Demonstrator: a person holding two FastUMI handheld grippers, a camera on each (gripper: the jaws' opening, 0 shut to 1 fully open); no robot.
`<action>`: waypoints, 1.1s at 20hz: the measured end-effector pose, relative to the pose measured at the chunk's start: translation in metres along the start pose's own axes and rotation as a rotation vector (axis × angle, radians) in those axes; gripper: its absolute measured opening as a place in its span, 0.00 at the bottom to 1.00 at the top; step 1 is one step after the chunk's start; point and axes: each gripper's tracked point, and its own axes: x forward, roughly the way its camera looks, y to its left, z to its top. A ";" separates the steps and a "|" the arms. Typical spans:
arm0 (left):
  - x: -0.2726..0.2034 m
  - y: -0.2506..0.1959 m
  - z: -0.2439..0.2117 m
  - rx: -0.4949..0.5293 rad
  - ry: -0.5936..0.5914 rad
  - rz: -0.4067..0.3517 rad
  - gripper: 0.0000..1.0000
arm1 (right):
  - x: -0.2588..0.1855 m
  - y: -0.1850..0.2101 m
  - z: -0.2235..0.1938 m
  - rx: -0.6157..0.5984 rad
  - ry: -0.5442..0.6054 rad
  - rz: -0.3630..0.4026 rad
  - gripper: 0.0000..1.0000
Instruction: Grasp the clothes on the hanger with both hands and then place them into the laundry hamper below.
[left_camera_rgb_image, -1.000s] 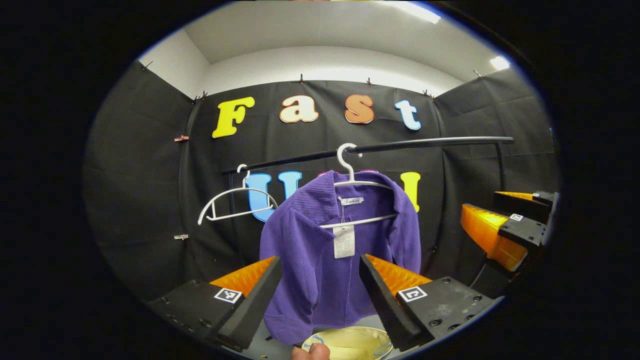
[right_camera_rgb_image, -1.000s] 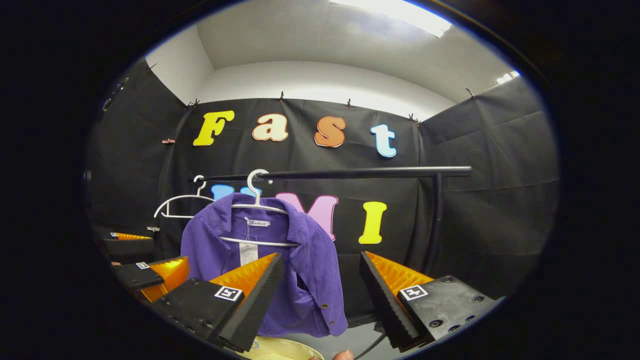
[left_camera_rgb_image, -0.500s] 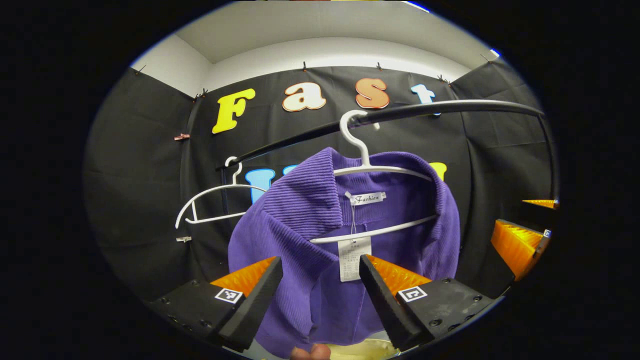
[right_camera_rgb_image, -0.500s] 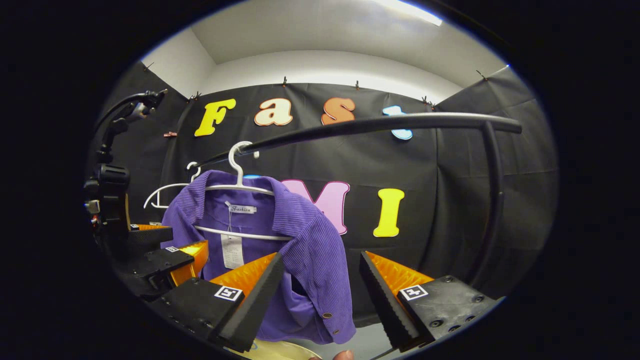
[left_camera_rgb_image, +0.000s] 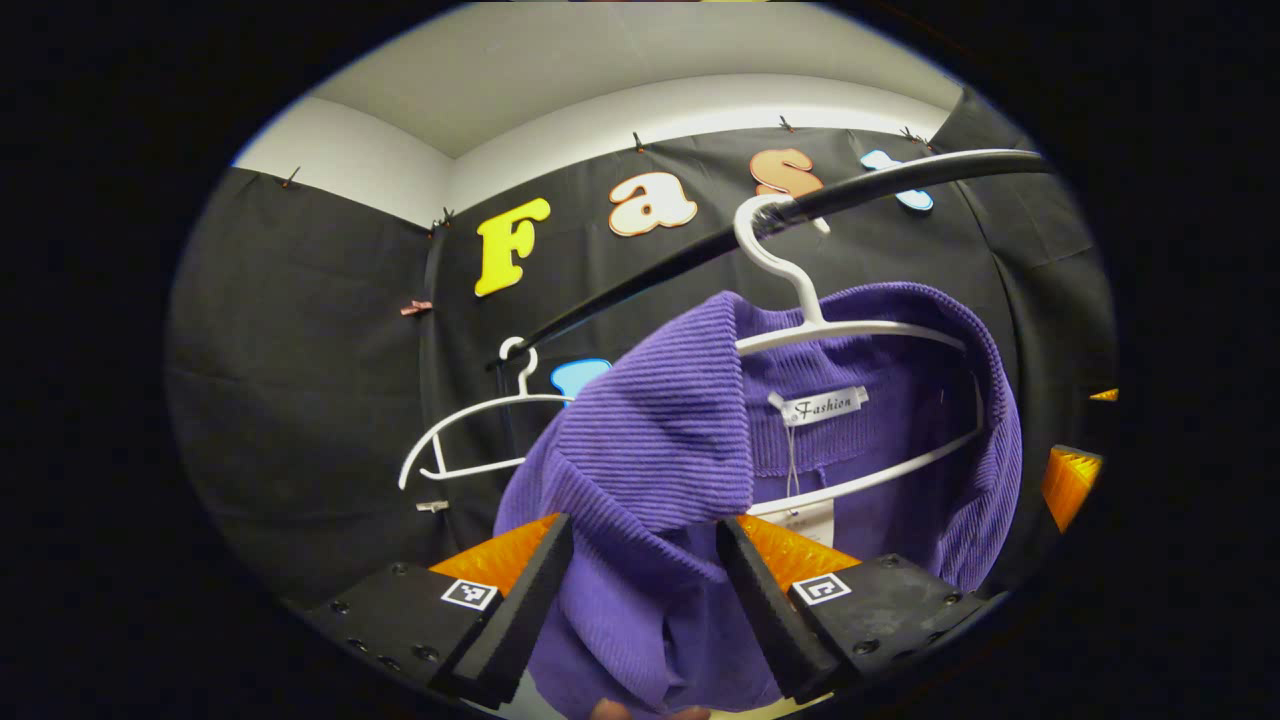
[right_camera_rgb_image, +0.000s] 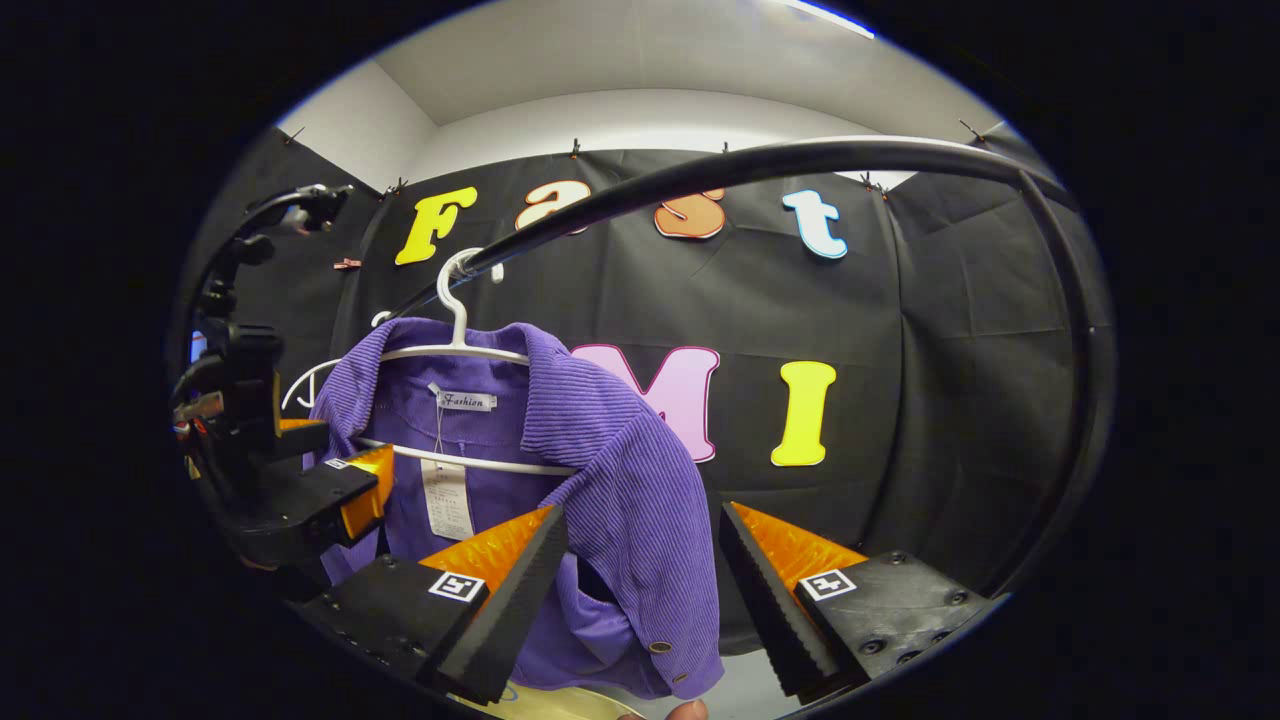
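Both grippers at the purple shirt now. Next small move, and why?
Probably close both grippers. The left gripper and right gripper are open, each with a shoulder of the purple shirt between its fingers, and the shirt hangs on the white hanger.

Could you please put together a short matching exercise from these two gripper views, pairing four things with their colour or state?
Column one:
1. purple shirt
2. empty hanger
3. rail
4. left gripper

Column two:
A. white, with nothing on it
B. open, with a fold of cloth between its fingers
C. black, carrying both hooks
D. ribbed, hung on a white hanger

Right pairs: 1-D, 2-A, 3-C, 4-B
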 end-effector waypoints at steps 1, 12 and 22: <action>-0.001 0.009 0.005 0.019 -0.025 0.033 0.90 | 0.002 0.000 -0.001 0.005 -0.002 0.003 0.98; 0.014 0.000 -0.024 -0.001 0.117 -0.013 0.30 | 0.036 0.026 0.013 -0.024 -0.081 0.050 0.98; 0.016 0.009 -0.024 -0.051 0.157 -0.049 0.10 | 0.089 0.021 0.005 -0.017 -0.108 -0.074 0.82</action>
